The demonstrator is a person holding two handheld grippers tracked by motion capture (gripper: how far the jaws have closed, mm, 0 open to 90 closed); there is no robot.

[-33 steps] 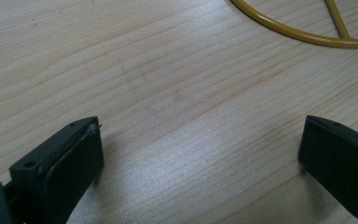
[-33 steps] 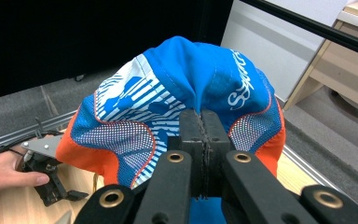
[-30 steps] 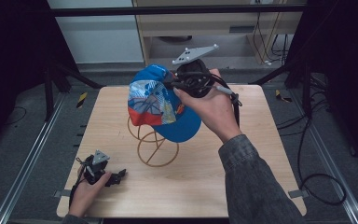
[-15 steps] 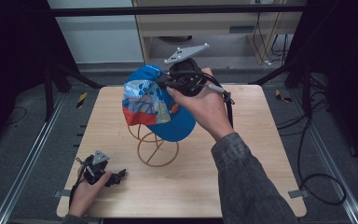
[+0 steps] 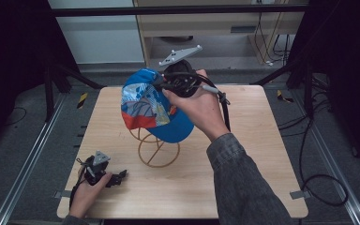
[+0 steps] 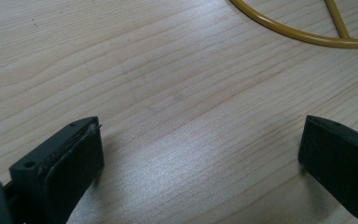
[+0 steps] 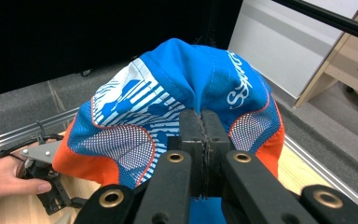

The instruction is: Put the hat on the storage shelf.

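- High view: a pale wooden desk (image 5: 243,178) with a yellow wire stand (image 5: 157,151) near its middle.
- A blue cap (image 5: 152,107) with white, orange and mesh panels sits over the top of the stand, tilted, its blue brim (image 5: 176,129) pointing toward the person.
- The person's right hand (image 5: 201,108) reaches in from the lower right, in a dark grey sleeve (image 5: 243,187), holding the right gripper (image 5: 165,85) at the back of the cap's crown.
- Right gripper view: its black fingers (image 7: 192,135) are pressed together, pinching a fold of the blue cap fabric between them.
- The left hand (image 5: 85,194) rests on the desk's near left corner with the left gripper (image 5: 117,177), well apart from the stand.
- Left gripper view: its fingers (image 6: 70,158) are spread wide with bare wood between them, and the curved base ring of the stand (image 6: 298,35) lies ahead.
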